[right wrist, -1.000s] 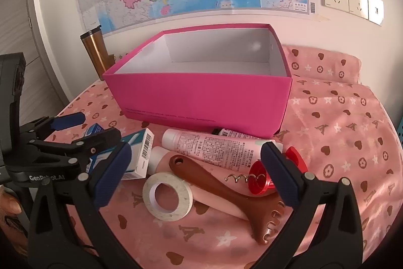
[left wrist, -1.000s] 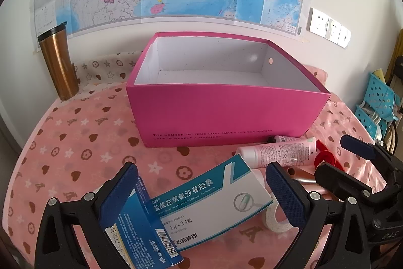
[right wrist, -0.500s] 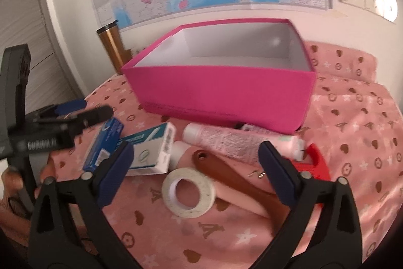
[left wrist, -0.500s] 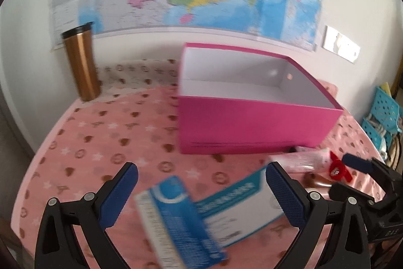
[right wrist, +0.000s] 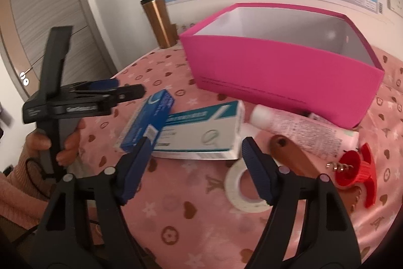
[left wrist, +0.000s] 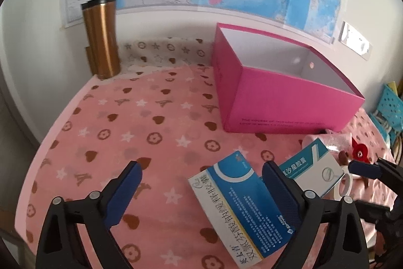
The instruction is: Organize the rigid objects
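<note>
At the far left a copper travel tumbler point(left wrist: 102, 37) stands upright against the wall, well apart from the clutter and out of the working path. The left claw point(left wrist: 201, 190) hovers with its jaws spread wide and nothing between them, low over the pink-patterned worktop point(left wrist: 141, 122); the blue medicine box point(left wrist: 241, 208) lies just beside its right finger, so it looks lined up for a grab not yet made. That box leans across the teal-and-white medicine box point(right wrist: 201, 130), which probably calls for lifting the upper one first. Behind them the open pink storage box point(right wrist: 284, 77) sits empty, mouth up, the likely destination. The right claw point(right wrist: 194, 168) is likewise wide open and holds nothing, poised above the teal-and-white box and the roll of white tape point(right wrist: 241, 185). Further right lie a brown wooden handle point(right wrist: 292, 153), a pink tube point(right wrist: 302, 130) against the storage box's front wall, and a red corkscrew point(right wrist: 355, 168).
</note>
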A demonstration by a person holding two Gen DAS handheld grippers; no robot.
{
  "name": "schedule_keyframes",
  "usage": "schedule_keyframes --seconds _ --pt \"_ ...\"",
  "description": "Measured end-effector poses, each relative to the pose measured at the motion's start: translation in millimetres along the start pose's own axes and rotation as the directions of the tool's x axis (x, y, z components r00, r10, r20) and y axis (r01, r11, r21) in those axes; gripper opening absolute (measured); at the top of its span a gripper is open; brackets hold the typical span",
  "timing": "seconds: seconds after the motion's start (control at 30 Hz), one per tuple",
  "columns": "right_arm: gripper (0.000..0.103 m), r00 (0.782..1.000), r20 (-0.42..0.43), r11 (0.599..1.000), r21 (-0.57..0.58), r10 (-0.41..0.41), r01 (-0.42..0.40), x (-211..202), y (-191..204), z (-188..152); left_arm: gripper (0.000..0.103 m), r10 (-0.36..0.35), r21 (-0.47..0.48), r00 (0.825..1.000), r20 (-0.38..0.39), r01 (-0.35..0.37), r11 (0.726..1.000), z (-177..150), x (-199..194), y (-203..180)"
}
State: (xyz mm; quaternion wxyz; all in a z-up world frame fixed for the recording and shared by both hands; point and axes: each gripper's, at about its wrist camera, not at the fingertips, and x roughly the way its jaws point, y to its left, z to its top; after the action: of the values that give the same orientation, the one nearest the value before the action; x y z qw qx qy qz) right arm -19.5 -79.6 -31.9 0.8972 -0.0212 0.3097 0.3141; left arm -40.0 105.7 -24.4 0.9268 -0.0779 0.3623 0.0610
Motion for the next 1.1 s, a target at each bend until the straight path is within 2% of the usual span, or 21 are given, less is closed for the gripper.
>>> schedule_keyframes --seconds 0.13,0.2,0.27,0.3,0.37,0.5,0.6,0.73,0.83,0.97,1.03,1.1 --pt "0.07 0.995 -0.023 0.994 -0.036 0.102 -0.103 2.5 13.7 -3.1 0.085 -0.072 0.032 0.997 -0.036 0.073 0.997 3.8 14.6 -1.0" --pt "0.067 0.982 -0.061 0.982 -0.052 0.179 -0.182 8.3 24.7 -6.1 0.08 -0.11 0.034 0.991 -0.07 0.113 0.993 5.1 23.8 0.3" --pt "0.058 0.964 -0.11 0.965 -0.069 0.244 -0.252 18.0 37.1 -10.1 0.079 -0.127 0.02 0.988 -0.089 0.13 0.991 5.6 29.2 2.9" --pt "0.05 0.953 -0.137 0.958 -0.069 0.269 -0.28 24.1 42.3 -12.0 0.079 -0.131 0.019 0.987 -0.09 0.134 0.991 5.3 29.8 3.5" --pt "0.044 0.94 -0.175 0.949 -0.072 0.292 -0.308 35.4 51.3 -15.8 0.079 -0.149 0.031 0.984 -0.096 0.153 0.988 4.4 30.6 3.7" --pt "0.043 0.928 -0.208 0.944 -0.056 0.308 -0.326 56.0 58.0 -17.8 0.079 -0.188 0.028 0.974 -0.129 0.193 0.981 0.8 34.2 7.0" --pt "0.043 0.935 -0.188 0.95 -0.022 0.301 -0.31 64.7 51.9 -12.4 0.079 -0.193 0.025 0.967 -0.166 0.2 0.98 -4.5 39.5 9.2" --pt "0.043 0.94 -0.154 0.951 0.004 0.305 -0.308 66.9 46.1 -3.7 0.078 -0.217 -0.011 0.961 -0.172 0.218 0.976 -8.0 40.0 16.8" --pt "0.043 0.961 -0.14 0.97 -0.023 0.238 -0.244 71.2 43.7 3.7 0.078 -0.231 -0.033 0.957 -0.177 0.229 0.973 -9.6 40.0 20.7" --pt "0.043 0.977 -0.109 0.983 -0.011 0.182 -0.184 58.9 26.0 10.9 0.078 -0.209 -0.039 0.964 -0.163 0.206 0.978 -9.7 36.4 24.8" --pt "0.043 0.99 -0.066 0.992 -0.012 0.124 -0.125 43.5 15.5 13.8 0.078 -0.208 -0.046 0.966 -0.156 0.203 0.978 -8.7 35.2 27.5" --pt "0.043 0.999 -0.023 1.0 0.013 0.027 -0.027 25.1 -1.9 15.6 0.078 -0.212 -0.052 0.965 -0.154 0.206 0.977 -7.9 35.2 29.1"
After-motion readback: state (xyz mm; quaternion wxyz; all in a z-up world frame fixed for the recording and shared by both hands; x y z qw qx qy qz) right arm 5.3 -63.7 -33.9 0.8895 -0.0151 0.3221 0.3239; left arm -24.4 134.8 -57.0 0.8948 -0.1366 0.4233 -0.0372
